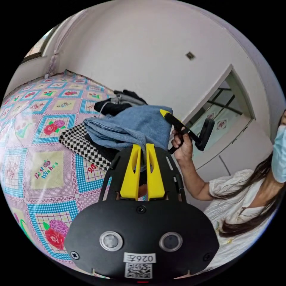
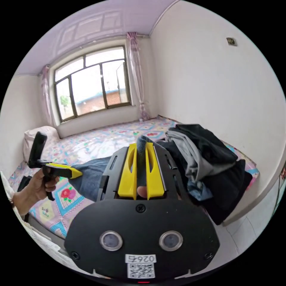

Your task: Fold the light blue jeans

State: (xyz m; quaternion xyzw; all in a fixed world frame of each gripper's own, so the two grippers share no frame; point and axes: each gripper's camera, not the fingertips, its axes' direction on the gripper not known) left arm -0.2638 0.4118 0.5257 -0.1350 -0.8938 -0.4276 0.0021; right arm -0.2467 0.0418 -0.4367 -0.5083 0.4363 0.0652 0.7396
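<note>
Soft, crumpled light blue jeans (image 1: 134,125) are being held up over the patterned bedspread (image 1: 44,166), beside a heap of dark clothes (image 2: 208,161). Denim is being pinched between the 2 nearly closed yellow jaws of the left gripper (image 1: 143,149) and likewise of the right gripper (image 2: 142,147), each being gripped in a raised fist.

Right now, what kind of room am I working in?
Most likely a bedroom in a home: a wide bed under a floral patchwork bedspread, a curtained window behind it, and a pile of clothes on the bed beside the light blue jeans.
</note>
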